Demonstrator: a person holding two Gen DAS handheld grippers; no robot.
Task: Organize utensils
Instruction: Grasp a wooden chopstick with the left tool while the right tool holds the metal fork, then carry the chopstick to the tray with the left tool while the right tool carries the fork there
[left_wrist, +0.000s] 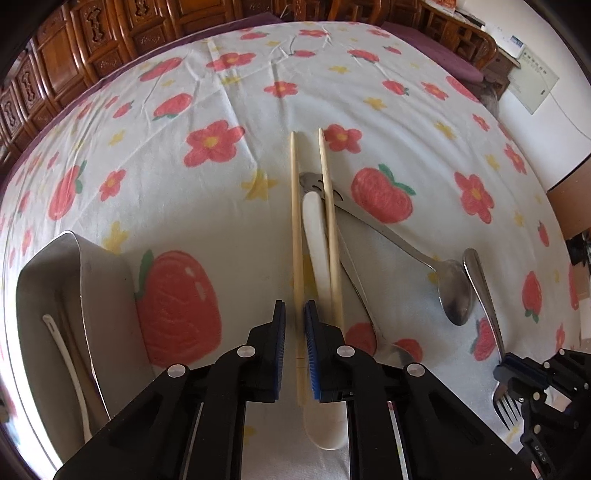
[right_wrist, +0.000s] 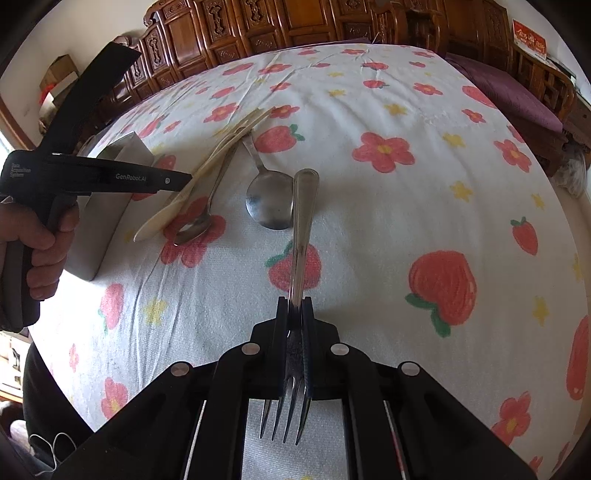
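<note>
Your right gripper (right_wrist: 295, 306) is clamped on the fork (right_wrist: 301, 236), pads pressed to both sides of its neck. The tines point back toward you and the handle runs straight away from you, its rounded end beside the bowl of a steel spoon (right_wrist: 269, 201) lying on the cloth (right_wrist: 388, 229).

Your left gripper (left_wrist: 294, 314) has its blue pads narrowed around one chopstick (left_wrist: 296, 236), with a thin gap still showing on each side, so you cannot tell whether it has a grip. That chopstick runs lengthwise away from you. The second chopstick (left_wrist: 330, 221) lies just to its right, nearly parallel, resting across a white spoon (left_wrist: 316, 229) whose bowl points back at you. Two steel spoons lie to the right of these, handles pointing away and leftward, crossing under the chopsticks' far part.

To the left sits a metal tray (left_wrist: 79, 258), long axis running away from you, with a white utensil lying inside.

In the right wrist view, the left gripper's side reads "GenRobot.AI" and "Data Acquisition System"
</note>
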